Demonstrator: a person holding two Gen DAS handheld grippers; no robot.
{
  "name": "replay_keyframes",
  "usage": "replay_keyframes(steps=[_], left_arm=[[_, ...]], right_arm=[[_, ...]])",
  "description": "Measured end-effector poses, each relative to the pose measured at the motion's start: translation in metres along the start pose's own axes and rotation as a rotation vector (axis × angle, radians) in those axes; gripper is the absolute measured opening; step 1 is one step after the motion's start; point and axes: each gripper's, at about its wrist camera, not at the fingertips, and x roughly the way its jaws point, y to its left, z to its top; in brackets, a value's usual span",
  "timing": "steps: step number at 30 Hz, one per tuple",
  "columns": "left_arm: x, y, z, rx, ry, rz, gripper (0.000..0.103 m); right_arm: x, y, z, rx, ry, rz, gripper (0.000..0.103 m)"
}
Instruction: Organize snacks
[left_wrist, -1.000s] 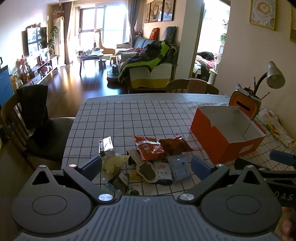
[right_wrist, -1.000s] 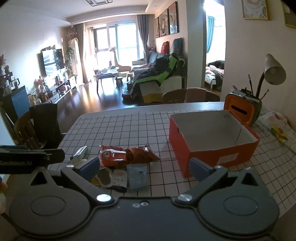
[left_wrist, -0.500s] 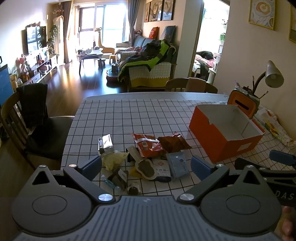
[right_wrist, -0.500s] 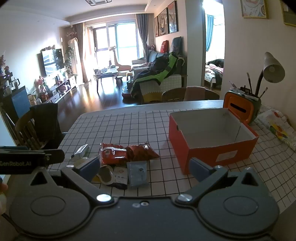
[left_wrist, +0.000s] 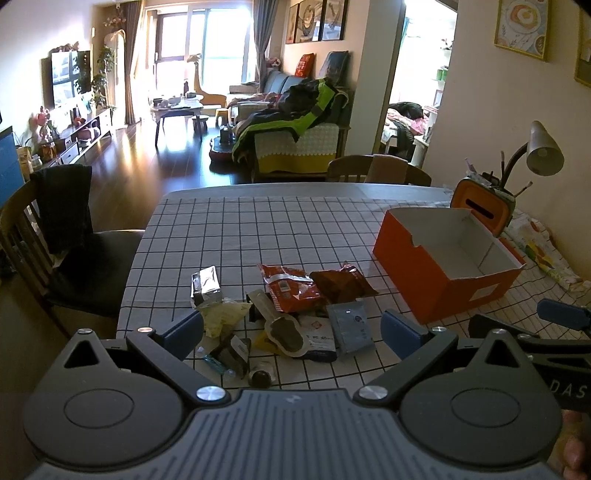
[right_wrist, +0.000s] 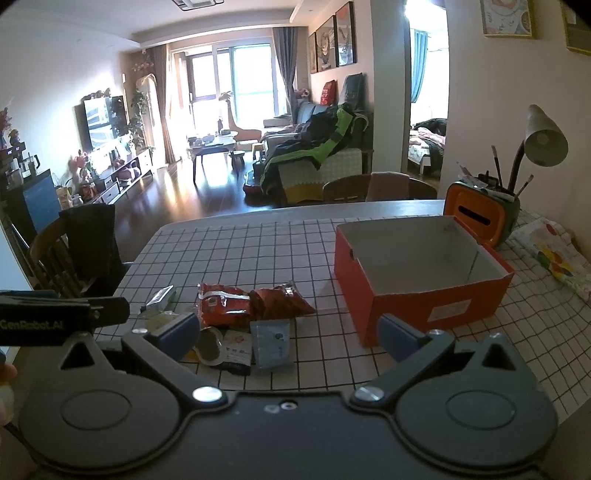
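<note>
Dining table (left_wrist: 280, 221) under a white tablecloth gridded in black, bearing a loose heap of snack packets (left_wrist: 295, 310) near the front edge, an open orange cardboard box (left_wrist: 436, 280) to their right, an orange pen holder (left_wrist: 480, 206) just behind the box, a patterned cloth (left_wrist: 546, 251) alongside.

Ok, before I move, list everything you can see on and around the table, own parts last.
Table: one, white cloth with black grid.
Box: one, orange outside, white inside, open, nothing visible in it, right side.
Red snack packets: two, overlapping, middle of the pile.
Silver packet: one, left of the pile.
Yellow packet: one, below the silver one.
Blue sachet: one, near edge of the pile.
Other small packets: several, count unclear.
Pen holder: one, orange, behind the box.
Lamp: one, grey, far right.
Chairs: two, wooden, left and far side.
Left gripper: open, over the pile.
Right gripper: open, nothing held.
</note>
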Motion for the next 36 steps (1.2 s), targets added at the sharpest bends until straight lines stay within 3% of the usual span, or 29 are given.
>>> replay_keyframes(steps=[11, 21, 36], left_arm=[[0.004, -0.004, 0.000, -0.005, 0.012, -0.018, 0.103], [0.027, 0.002, 0.004, -0.012, 0.055, 0.014, 0.103], [0.092, 0.035, -0.005, -0.070, 0.209, 0.104, 0.103]], right_arm=[[-0.004, 0.001, 0.001, -0.021, -0.015, 0.006, 0.103], [0.024, -0.001, 0.008, -0.041, 0.014, 0.069, 0.103], [0.132, -0.013, -0.003, -0.077, 0.234, 0.179, 0.100]])
